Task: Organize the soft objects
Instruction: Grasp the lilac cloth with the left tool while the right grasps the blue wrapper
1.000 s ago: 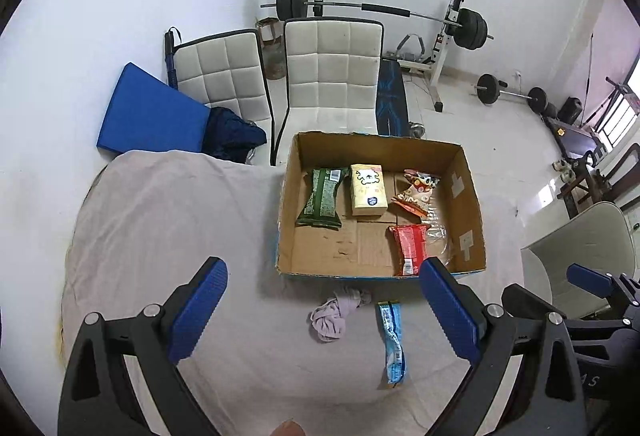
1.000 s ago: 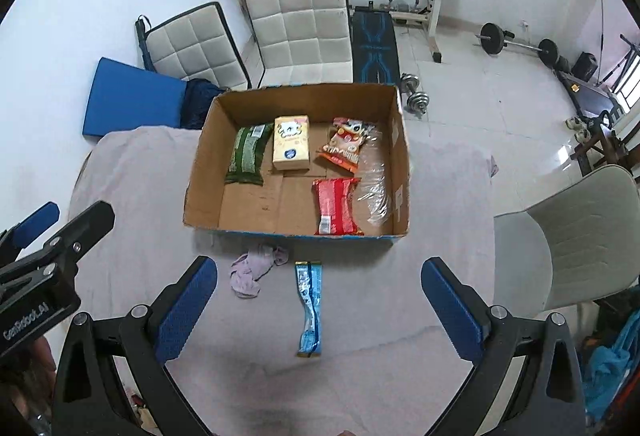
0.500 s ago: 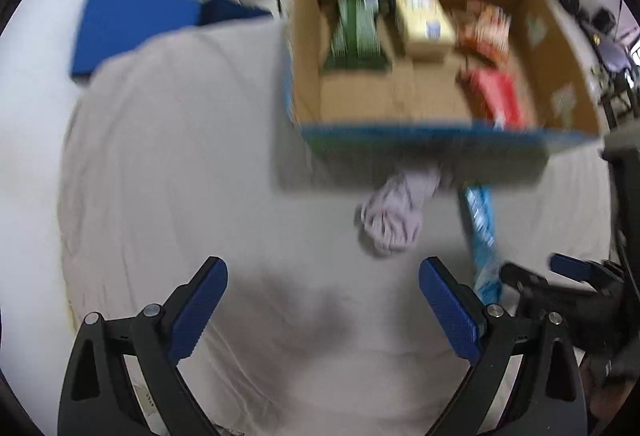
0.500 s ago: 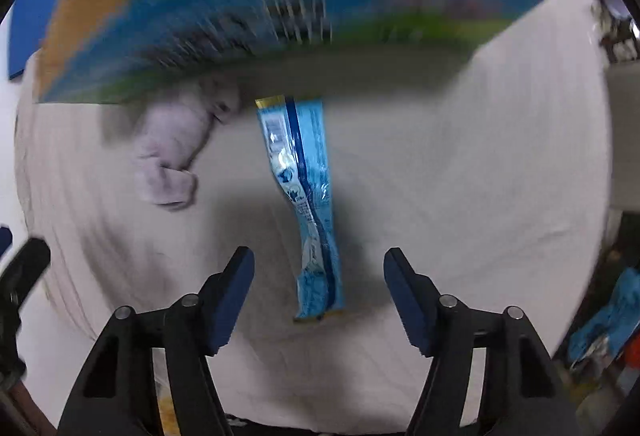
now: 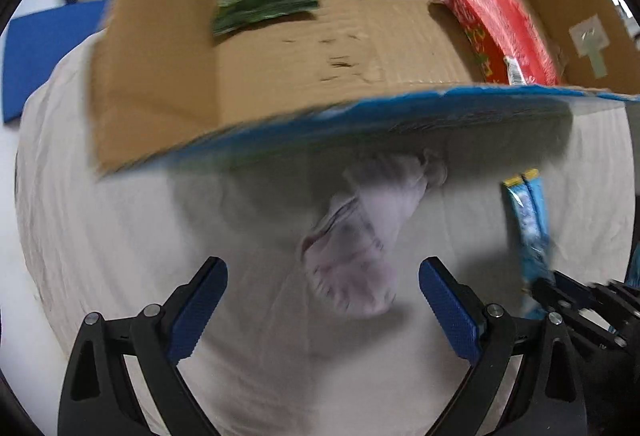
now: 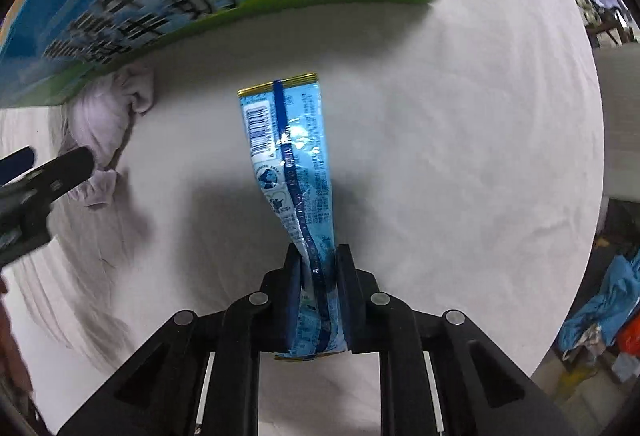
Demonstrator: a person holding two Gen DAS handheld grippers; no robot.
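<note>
The right gripper [image 6: 319, 276] is clamped on the near end of a blue snack packet [image 6: 290, 156] bearing a barcode; its small print is unreadable. The left gripper [image 5: 322, 294] hangs wide open around a crumpled pale cloth [image 5: 360, 236]. Both lie on a white tablecloth [image 6: 460, 156] just beside a cardboard box [image 5: 160, 56] printed with blurred Chinese characters.

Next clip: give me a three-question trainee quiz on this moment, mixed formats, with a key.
1. True or false: the right gripper is shut on the blue packet.
2. Multiple choice: the pale cloth lies A) inside the cardboard box, B) on the sheet in front of the box, C) in the left gripper.
3. Fill in: the left gripper's jaws stand ____.

Key: 1 true; 2 B; 3 open.
</note>
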